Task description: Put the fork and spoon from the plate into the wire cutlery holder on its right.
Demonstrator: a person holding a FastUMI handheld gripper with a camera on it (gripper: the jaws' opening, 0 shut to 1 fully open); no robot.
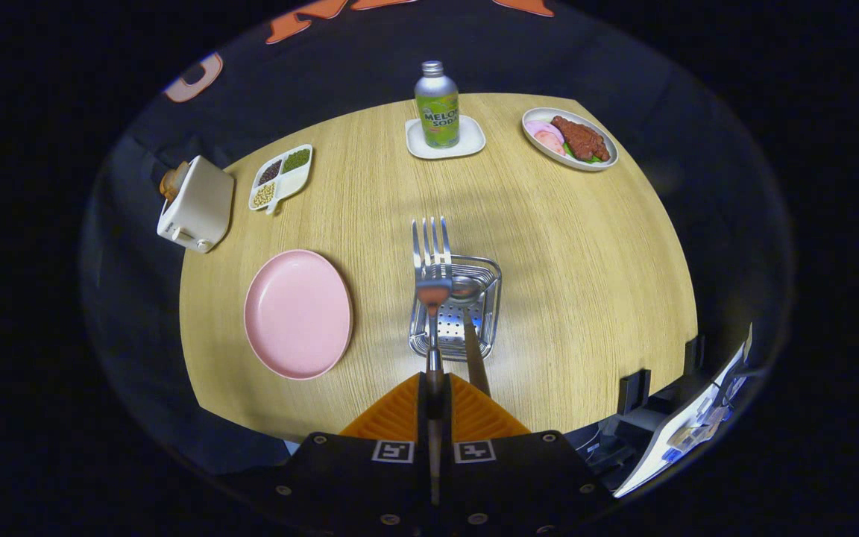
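My gripper [434, 389] is shut on the handle of a metal fork [432, 253], whose tines point away from me above the wire cutlery holder [491, 287]. The holder is a square metal basket with a perforated bottom, just ahead of the fingers. A metal spoon [467, 292] lies in it, its bowl at the far side and its handle slanting out over the near rim toward my fingers. The pink plate [297, 313] sits bare to the left of the holder.
On the round wooden table [586, 261]: a white toaster [197, 203] and a divided snack dish [280, 177] at the far left, a green soda bottle [437, 108] on a white coaster at the back, a plate of food [570, 139] at the back right.
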